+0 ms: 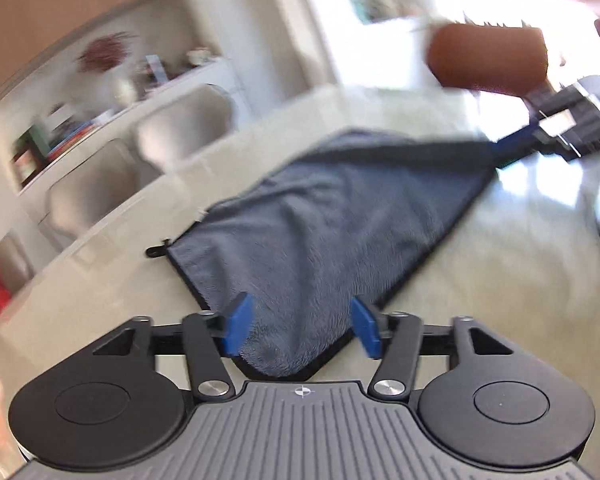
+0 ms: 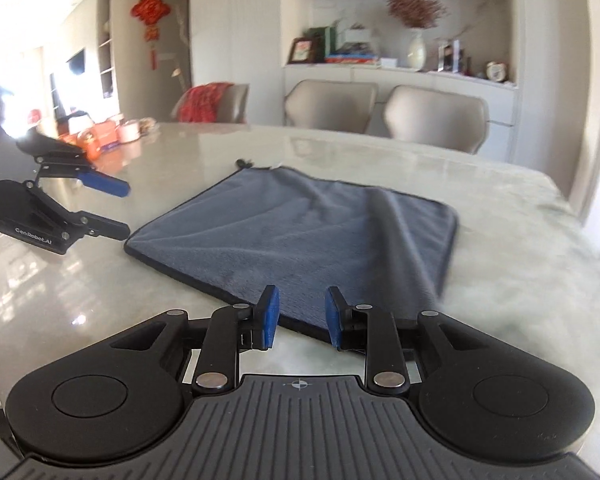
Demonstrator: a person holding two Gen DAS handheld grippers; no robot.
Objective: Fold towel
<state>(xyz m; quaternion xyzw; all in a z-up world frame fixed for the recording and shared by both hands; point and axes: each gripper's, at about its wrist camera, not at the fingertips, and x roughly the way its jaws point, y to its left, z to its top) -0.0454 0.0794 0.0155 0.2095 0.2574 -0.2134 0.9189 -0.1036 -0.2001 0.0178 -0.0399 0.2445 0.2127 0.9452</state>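
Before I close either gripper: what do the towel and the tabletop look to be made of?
Towel: soft grey pile, probably microfibre; brushed nap, black stitched edging, matte. Table: pale stone or marble-look slab, polished; it mirrors window light. Both the left gripper and right gripper are open.

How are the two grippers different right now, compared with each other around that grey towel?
The left gripper is open at a corner of the towel, straddling it. The right gripper is open at another edge, opened less wide. The left view is blurred; the right is sharp. Both have blue pads and neither grips the towel yet.
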